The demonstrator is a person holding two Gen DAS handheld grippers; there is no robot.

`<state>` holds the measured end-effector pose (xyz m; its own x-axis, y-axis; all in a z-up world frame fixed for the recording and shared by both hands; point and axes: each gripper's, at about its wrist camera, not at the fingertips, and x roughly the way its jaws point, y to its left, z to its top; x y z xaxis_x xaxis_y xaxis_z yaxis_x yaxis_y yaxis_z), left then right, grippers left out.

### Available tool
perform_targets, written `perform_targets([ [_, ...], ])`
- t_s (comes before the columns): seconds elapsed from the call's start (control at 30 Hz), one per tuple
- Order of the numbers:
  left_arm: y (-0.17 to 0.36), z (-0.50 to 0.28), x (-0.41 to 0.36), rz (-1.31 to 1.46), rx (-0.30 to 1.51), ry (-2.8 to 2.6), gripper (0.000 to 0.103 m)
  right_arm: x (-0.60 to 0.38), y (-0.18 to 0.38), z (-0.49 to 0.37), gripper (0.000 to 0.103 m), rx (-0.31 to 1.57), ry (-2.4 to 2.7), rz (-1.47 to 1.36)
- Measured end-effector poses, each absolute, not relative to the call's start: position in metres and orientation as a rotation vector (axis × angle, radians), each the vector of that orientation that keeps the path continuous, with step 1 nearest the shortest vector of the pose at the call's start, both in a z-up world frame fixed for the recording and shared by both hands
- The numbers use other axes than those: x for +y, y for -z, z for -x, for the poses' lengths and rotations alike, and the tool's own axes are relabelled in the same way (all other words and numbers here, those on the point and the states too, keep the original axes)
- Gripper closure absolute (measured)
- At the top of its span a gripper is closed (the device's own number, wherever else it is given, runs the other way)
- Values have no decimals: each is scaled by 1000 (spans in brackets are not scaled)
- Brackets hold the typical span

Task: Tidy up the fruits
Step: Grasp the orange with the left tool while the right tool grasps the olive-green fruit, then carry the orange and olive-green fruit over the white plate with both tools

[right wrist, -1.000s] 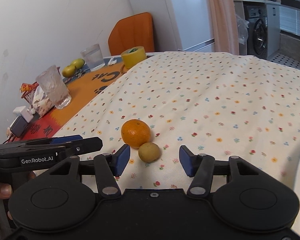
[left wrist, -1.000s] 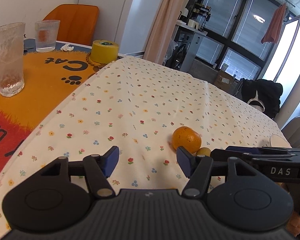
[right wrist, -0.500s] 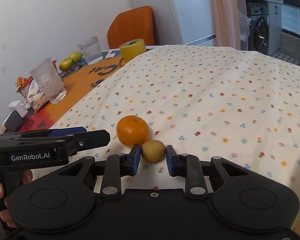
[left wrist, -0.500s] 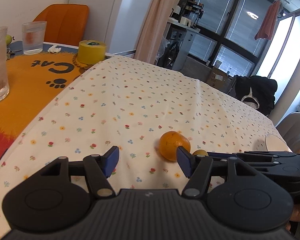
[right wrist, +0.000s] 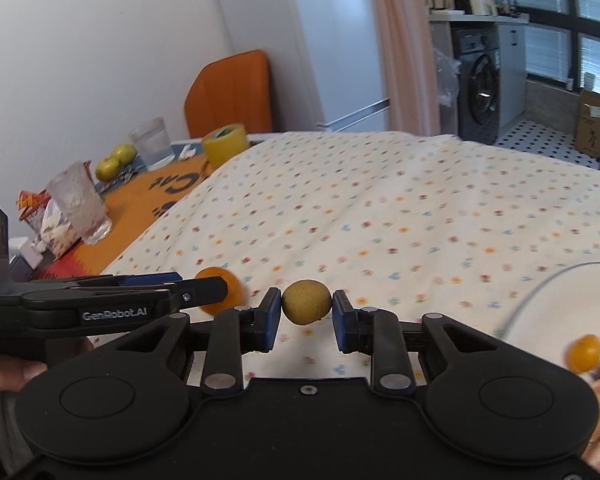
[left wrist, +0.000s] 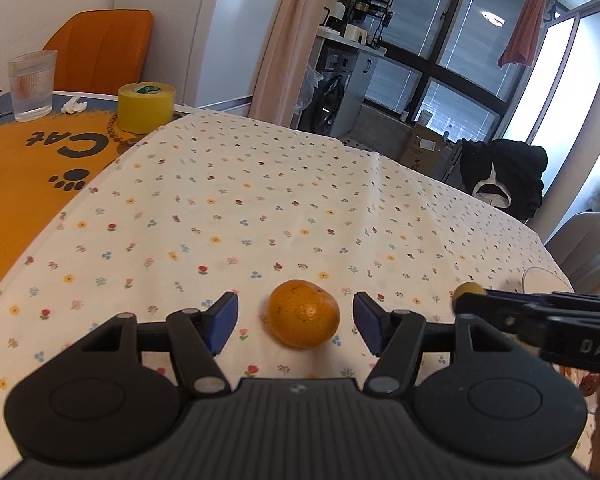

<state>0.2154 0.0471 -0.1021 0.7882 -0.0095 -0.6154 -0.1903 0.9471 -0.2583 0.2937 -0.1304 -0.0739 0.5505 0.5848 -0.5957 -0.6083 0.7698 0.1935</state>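
Observation:
An orange (left wrist: pixel 303 313) lies on the flowered tablecloth (left wrist: pixel 260 208), right between the open fingers of my left gripper (left wrist: pixel 296 320), which do not touch it. My right gripper (right wrist: pixel 306 314) is shut on a small brownish-yellow fruit (right wrist: pixel 306 301) and holds it above the cloth; from the left wrist view only the fruit's top (left wrist: pixel 467 289) shows past the right gripper's fingers. The orange (right wrist: pixel 224 286) shows partly behind the left gripper's fingers (right wrist: pixel 196 290). At the right stands a white plate (right wrist: pixel 540 312) with a small orange fruit (right wrist: pixel 584 353) and other fruit on it.
Beyond the cloth on the orange cat mat (left wrist: pixel 28 160) stand a yellow tape roll (left wrist: pixel 146 107), two glasses (right wrist: pixel 80 208) (left wrist: pixel 32 85), two green fruits (right wrist: pixel 114 162) and snack packets (right wrist: pixel 32 208). An orange chair (left wrist: pixel 100 50) is behind. A hand (right wrist: pixel 4 372) holds the left gripper.
My right gripper shut on the small fruit, lifted it and carried it right toward the plate. My left gripper swung so that the orange now sits between its open fingers.

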Motion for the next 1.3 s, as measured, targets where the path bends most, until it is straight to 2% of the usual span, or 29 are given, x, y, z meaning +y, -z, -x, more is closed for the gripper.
perform_targets([
  [0.1, 108, -223, 42, 307, 681, -100, 42, -142, 72, -294, 77, 684, -682, 25],
  [0.13, 112, -226, 41, 305, 697, -104, 48, -145, 71, -294, 77, 682, -675, 23],
  [0.17, 114, -228, 41, 306, 710, -109, 60, -148, 70, -294, 77, 679, -669, 19],
  [0.2, 113, -228, 40, 305, 702, -119, 63, -152, 69, -294, 77, 676, -664, 14],
  [1.3, 51, -196, -59, 243, 587, 40, 63, -266, 46, -256, 77, 578, -513, -88],
])
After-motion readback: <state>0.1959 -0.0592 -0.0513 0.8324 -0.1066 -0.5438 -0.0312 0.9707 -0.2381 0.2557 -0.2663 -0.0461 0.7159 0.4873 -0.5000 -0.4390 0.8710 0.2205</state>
